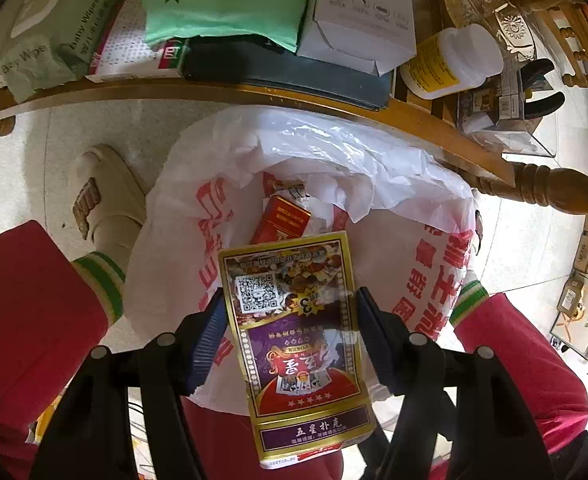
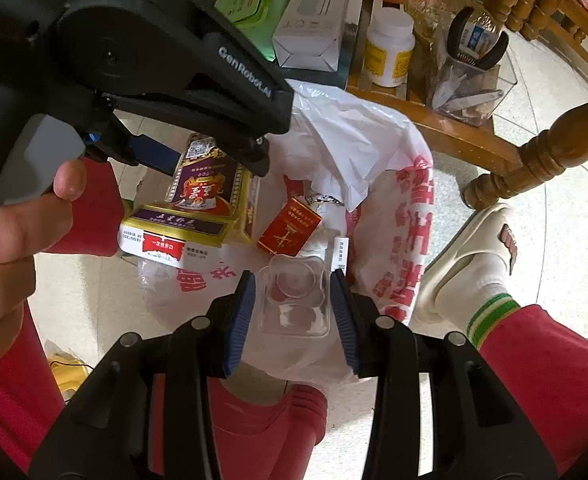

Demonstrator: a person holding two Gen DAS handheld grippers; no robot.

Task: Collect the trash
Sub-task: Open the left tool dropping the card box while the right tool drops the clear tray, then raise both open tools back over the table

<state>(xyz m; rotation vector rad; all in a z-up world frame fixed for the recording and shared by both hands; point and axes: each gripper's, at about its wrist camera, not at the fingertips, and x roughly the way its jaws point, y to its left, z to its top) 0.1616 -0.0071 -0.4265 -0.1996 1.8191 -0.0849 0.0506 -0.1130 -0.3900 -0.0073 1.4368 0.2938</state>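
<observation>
Two hand-held grippers clamped: left (image 1: 289, 332) on card box (image 1: 294, 344), right (image 2: 291, 304) on clear tray (image 2: 294, 300); bag (image 1: 334, 168) interior obscured.

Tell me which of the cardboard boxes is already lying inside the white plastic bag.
The small red box lies in the white plastic bag. The gold-and-purple playing-card box is clamped in the left gripper above it.

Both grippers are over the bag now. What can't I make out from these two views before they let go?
- Bag bottom: both views, hidden by crumpled plastic and the red box.
- Clear plastic tray: missing from left wrist view.
- Card box: far face hidden in both views.
- Bottle label: too small.
</observation>
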